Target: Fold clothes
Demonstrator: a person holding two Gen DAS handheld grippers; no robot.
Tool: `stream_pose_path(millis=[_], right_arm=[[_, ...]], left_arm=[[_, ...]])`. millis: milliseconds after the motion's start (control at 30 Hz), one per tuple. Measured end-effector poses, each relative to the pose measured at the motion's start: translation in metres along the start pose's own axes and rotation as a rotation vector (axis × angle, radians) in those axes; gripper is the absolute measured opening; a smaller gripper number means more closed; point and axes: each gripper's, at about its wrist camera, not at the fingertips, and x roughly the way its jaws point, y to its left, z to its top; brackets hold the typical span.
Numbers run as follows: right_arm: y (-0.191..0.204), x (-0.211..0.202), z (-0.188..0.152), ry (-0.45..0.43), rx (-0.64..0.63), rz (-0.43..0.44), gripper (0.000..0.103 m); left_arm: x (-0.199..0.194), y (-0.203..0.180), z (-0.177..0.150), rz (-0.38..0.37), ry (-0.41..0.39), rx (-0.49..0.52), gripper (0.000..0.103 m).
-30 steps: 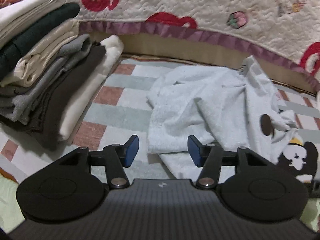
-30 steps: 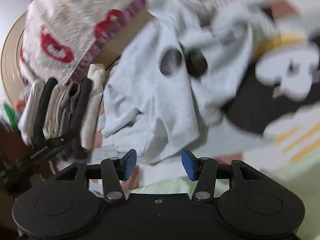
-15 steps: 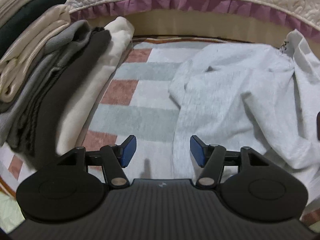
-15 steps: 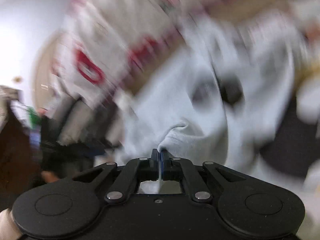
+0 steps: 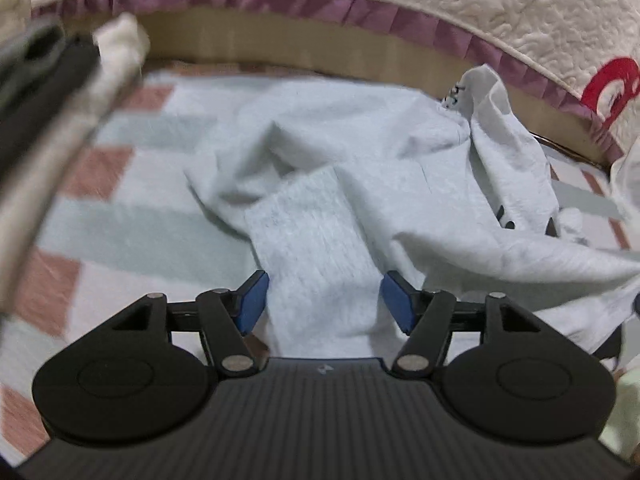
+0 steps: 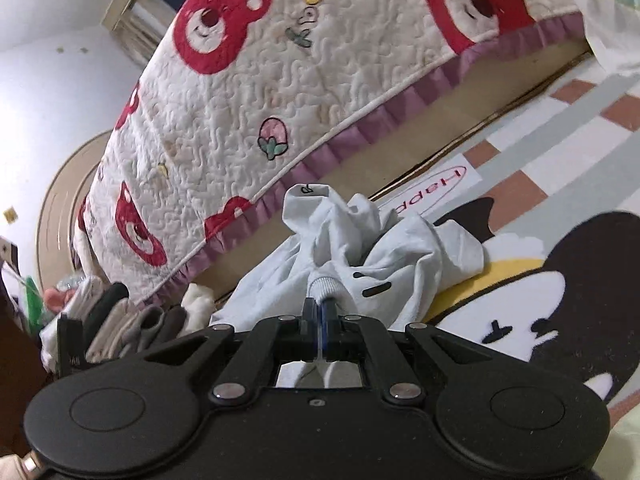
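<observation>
Lying crumpled on the patterned floor mat (image 5: 120,236) beside the bed, the pale grey sweatshirt (image 5: 360,152) is the garment to be folded. One sleeve end (image 5: 316,264) runs between the spread fingers of the left gripper (image 5: 323,300), which is released and grasps nothing. The right gripper (image 6: 319,312) is clenched on a ribbed cuff (image 6: 326,286) of the same sweatshirt and holds it raised slightly above the heap.

To do this step well, the left gripper should probably close on the sleeve squarely, taking a single layer near its edge, so that both grippers can draw the fabric taut and flat before any fold is made; pinching bunched layers would likely leave creases.

Left gripper: low, nearly level with the mat, pointing toward the bed. Right gripper: tilted upward, facing the quilted bear-print bedspread (image 6: 320,80) with its purple frill (image 6: 360,132). A stack of folded clothes (image 6: 120,316) stands at the left, well apart from the sweatshirt.
</observation>
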Motion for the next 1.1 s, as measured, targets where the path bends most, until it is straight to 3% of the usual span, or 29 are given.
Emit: stream_pose_path(millis=[100, 233, 267, 300, 333, 433, 533, 700, 800, 900, 933, 967, 1000, 1100], right_arm=[[0.008, 0.006, 0.002, 0.008, 0.000, 0.031, 0.005], [0.016, 0.016, 0.014, 0.016, -0.035, 0.061, 0.005], [0.017, 0.018, 0.018, 0.016, -0.047, 0.059, 0.005], [0.017, 0.021, 0.022, 0.017, -0.059, 0.056, 0.005], [0.016, 0.025, 0.024, 0.034, -0.055, 0.048, 0.005], [0.009, 0.035, 0.022, 0.096, -0.014, 0.039, 0.009], [0.002, 0.042, 0.003, 0.183, 0.081, 0.113, 0.013], [0.000, 0.048, -0.032, 0.242, 0.148, 0.089, 0.053], [-0.003, 0.058, -0.045, 0.259, 0.196, 0.049, 0.065], [-0.004, 0.080, -0.051, 0.273, 0.210, -0.001, 0.065], [0.002, 0.082, -0.046, 0.266, 0.174, 0.015, 0.060], [0.010, 0.083, -0.041, 0.257, 0.132, 0.037, 0.030], [0.017, 0.084, -0.036, 0.248, 0.090, 0.059, 0.010], [0.048, 0.067, -0.013, 0.192, -0.042, 0.178, 0.009]], left_arm=[[0.018, 0.005, -0.001, 0.035, 0.057, -0.071, 0.074], [0.019, 0.003, -0.002, 0.043, 0.037, -0.071, 0.070], [0.014, 0.000, -0.003, 0.042, 0.007, -0.037, 0.045], [0.009, -0.005, -0.003, 0.043, -0.014, 0.014, 0.009], [0.005, -0.011, -0.003, 0.045, -0.021, 0.078, 0.004], [-0.009, -0.029, -0.001, 0.057, -0.068, 0.200, 0.003], [-0.024, -0.042, 0.004, 0.104, -0.141, 0.256, 0.004], [-0.036, -0.047, 0.016, 0.160, -0.219, 0.246, 0.004], [-0.038, -0.048, 0.023, 0.183, -0.248, 0.232, 0.004], [-0.041, -0.046, 0.032, 0.212, -0.266, 0.208, 0.003], [-0.044, -0.046, 0.034, 0.223, -0.276, 0.205, 0.003], [-0.048, -0.043, 0.037, 0.236, -0.291, 0.202, 0.003], [-0.053, -0.041, 0.042, 0.253, -0.303, 0.200, 0.004], [-0.073, -0.027, 0.058, 0.287, -0.340, 0.170, 0.004]])
